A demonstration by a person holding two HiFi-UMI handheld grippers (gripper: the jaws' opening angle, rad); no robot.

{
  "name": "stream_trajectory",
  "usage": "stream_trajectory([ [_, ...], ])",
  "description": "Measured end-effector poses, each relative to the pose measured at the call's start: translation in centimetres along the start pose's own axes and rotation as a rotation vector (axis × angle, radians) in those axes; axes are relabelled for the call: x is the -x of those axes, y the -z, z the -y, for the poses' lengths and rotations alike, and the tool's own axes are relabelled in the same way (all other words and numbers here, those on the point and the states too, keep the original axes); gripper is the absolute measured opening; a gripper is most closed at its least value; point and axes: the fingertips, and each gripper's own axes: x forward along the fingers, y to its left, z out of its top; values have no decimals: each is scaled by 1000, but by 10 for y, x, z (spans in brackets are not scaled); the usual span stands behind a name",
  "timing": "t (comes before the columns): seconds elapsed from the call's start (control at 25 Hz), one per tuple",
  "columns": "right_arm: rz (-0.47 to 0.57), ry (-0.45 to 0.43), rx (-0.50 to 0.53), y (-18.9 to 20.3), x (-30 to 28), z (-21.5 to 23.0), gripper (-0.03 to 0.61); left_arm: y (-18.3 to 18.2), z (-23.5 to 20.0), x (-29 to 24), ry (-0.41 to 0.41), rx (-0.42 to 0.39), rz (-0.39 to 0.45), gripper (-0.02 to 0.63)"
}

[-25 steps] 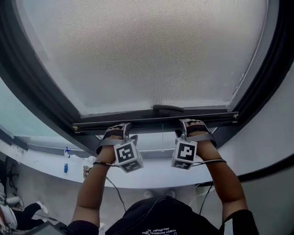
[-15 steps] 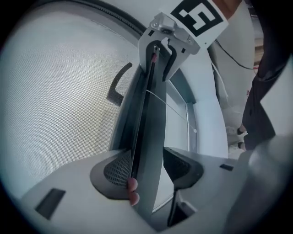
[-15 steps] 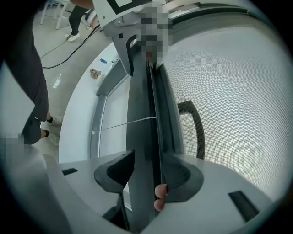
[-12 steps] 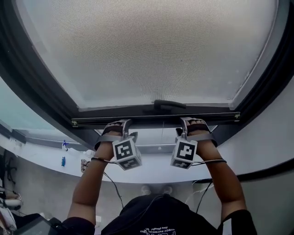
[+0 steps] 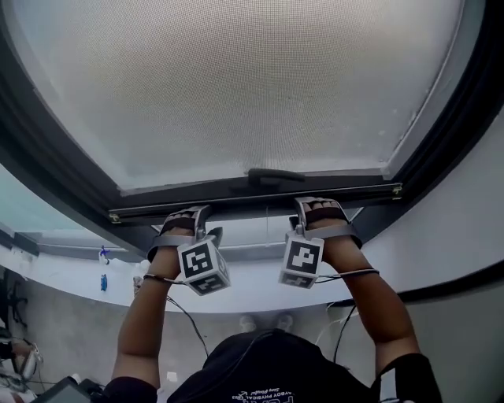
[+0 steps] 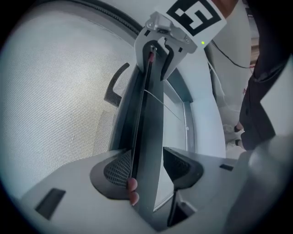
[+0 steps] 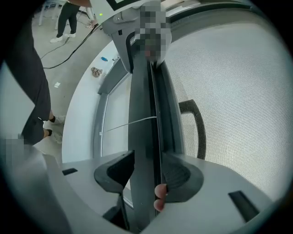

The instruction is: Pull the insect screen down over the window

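Note:
The grey mesh insect screen [image 5: 236, 86] fills the dark window frame [image 5: 47, 165]. Its dark bottom bar [image 5: 252, 203] runs across below it, with a handle [image 5: 276, 175] at the middle. My left gripper [image 5: 193, 216] grips the bar left of the handle. My right gripper [image 5: 311, 206] grips it to the right. In the left gripper view the bar [image 6: 149, 137] runs between the jaws of the left gripper [image 6: 146, 160], and a fingertip also rests on it. In the right gripper view the right gripper [image 7: 147, 171] is shut on the bar [image 7: 142, 128] beside the handle [image 7: 197, 123].
A white curved sill [image 5: 236, 291] lies below the window, with small bottles [image 5: 102, 279] at its left end. Cables [image 5: 185, 315] hang from both grippers. A white wall [image 5: 465, 220] flanks the frame on the right. Another person [image 7: 68, 13] stands on the floor behind.
Both grippers keep their hold on the bar and stay in place. Only the head view has shifted, so hands and bar appear slightly further left and higher.

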Motion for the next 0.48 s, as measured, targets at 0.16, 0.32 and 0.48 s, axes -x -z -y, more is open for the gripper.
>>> stream_trajectory([
  [0.16,-13,-6,-4,1,2,-1,189,-1,3,0,18,-3,28,219],
  [0.32,-12,-14,-2,0,3,-2,189,0,3,1,16,-5,21,219],
  [0.48,-14,-29,-1,1,2,-5,189,0,5,-2,23,-14,13,219],
])
